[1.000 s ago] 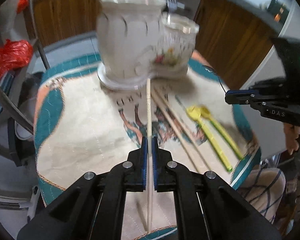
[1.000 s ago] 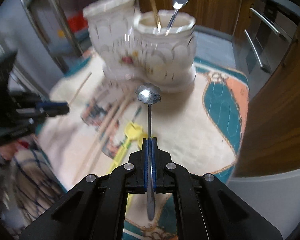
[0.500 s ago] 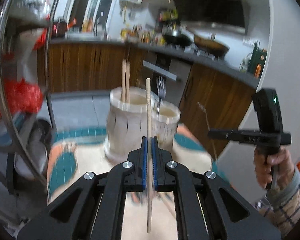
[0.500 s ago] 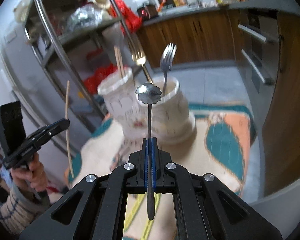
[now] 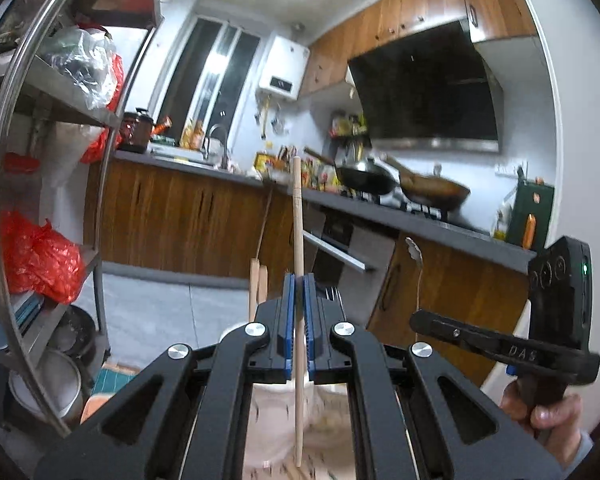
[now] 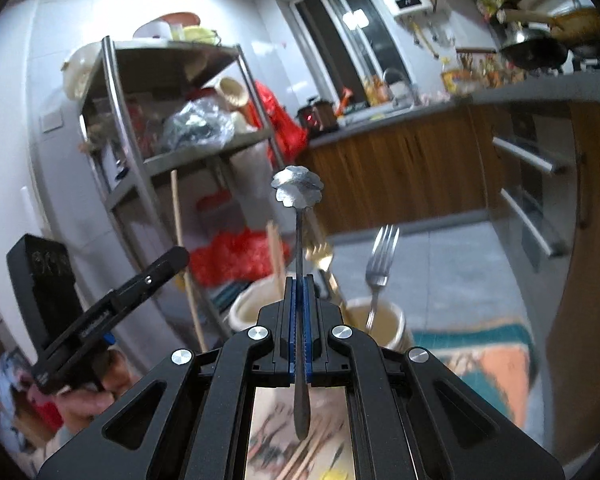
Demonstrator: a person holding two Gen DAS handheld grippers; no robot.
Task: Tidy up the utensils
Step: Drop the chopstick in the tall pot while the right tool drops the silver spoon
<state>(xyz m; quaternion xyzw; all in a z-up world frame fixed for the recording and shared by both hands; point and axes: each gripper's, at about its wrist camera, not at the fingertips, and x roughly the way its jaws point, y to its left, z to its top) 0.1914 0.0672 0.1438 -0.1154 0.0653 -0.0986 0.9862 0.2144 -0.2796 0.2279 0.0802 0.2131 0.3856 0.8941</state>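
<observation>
My left gripper [image 5: 299, 280] is shut on a wooden chopstick [image 5: 298, 216] that stands upright, its upper end high above the fingers. My right gripper [image 6: 299, 282] is shut on the handle of a small metal spoon [image 6: 298, 192] with a scalloped bowl, also upright. Below and ahead stand two cream ceramic holders: the left holder [image 6: 248, 304] has wooden chopsticks in it, the right holder [image 6: 384, 320] has a silver fork [image 6: 382, 252] and a gold fork [image 6: 320, 254]. From the left wrist view the right gripper [image 5: 420, 316] with its spoon shows at right; the holders are mostly hidden behind my fingers.
More chopsticks and a yellow utensil lie blurred on the patterned table mat [image 6: 480, 356] below my right gripper. A metal shelf rack [image 6: 140, 160] with red bags stands left. Wooden kitchen cabinets [image 5: 180, 224] and a stove with pans run behind.
Both grippers have risen and tilted up from looking down at the table to looking nearly level. The chopstick and the spoon came up with them; the holders have dropped low in both views.
</observation>
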